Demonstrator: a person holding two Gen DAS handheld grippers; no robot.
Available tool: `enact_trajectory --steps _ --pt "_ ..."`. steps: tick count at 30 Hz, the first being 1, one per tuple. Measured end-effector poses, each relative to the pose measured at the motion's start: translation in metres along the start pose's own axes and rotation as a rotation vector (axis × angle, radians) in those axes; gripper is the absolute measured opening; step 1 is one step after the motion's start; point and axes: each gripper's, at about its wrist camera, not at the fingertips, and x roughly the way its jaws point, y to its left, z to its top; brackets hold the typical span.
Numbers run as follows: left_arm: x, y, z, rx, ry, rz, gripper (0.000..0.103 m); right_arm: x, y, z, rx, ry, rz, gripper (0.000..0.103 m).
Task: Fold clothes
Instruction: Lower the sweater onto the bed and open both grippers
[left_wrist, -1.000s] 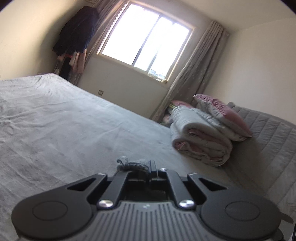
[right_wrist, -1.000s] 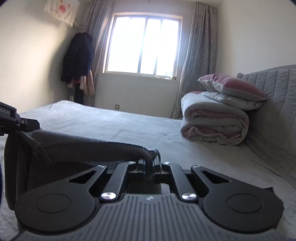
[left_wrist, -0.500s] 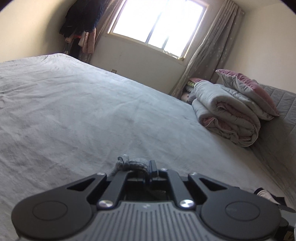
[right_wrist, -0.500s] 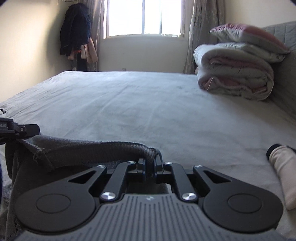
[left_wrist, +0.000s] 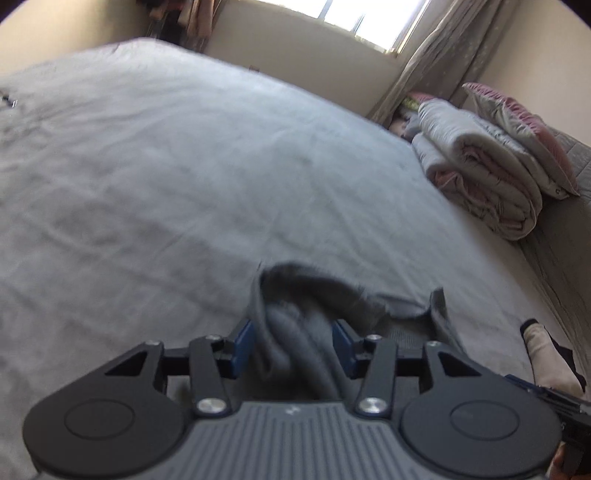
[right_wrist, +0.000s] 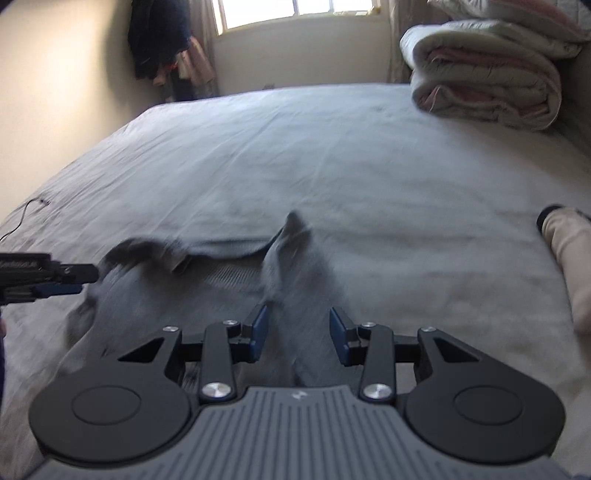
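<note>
I hold both claws tipped forward and down over the grey bed (right_wrist: 332, 155), side by side, each angled toward the sheet.

My left claw (left_wrist: 293, 345) has just been opening: its blue pads (left_wrist: 243, 345) stand apart, and a bunched fold of the dark grey garment (left_wrist: 295, 332) lies between them. The cloth is blurred there, and the pads look clear of it rather than pressing on it. From this claw the garment runs ahead and off to the right, with a raised edge just beyond the tips.

My right claw (right_wrist: 298, 330) has also just been opening. Its pads (right_wrist: 260, 328) are apart, with a loose ridge of the same garment (right_wrist: 288, 266) rising between and just ahead of them, not pinched. The rest of the garment spreads to the left of this claw, across the sheet, up to the tip of my left claw (right_wrist: 79, 278), which comes in from the left edge of the right wrist view.

To the right of the right claw, well apart, lies a pale sock-like piece (right_wrist: 570, 251). Far ahead and to the right, a folded quilt (right_wrist: 487, 74) sits at the head of the bed.
</note>
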Motion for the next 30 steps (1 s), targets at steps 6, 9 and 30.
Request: enact_trajectory --steps 6,9,30 --pt "-0.009 0.007 -0.025 -0.051 0.152 -0.018 0.048 -0.015 0.014 -0.029 -0.025 0.137 0.047 0.041" --pt "-0.011 0.004 -0.038 -0.055 0.214 -0.023 0.055 -0.021 0.021 -0.04 -0.072 0.165 0.031 0.041" --pt "-0.041 0.04 -0.022 -0.064 -0.064 0.259 0.006 -0.017 -0.068 0.003 -0.156 -0.014 -0.424 0.003"
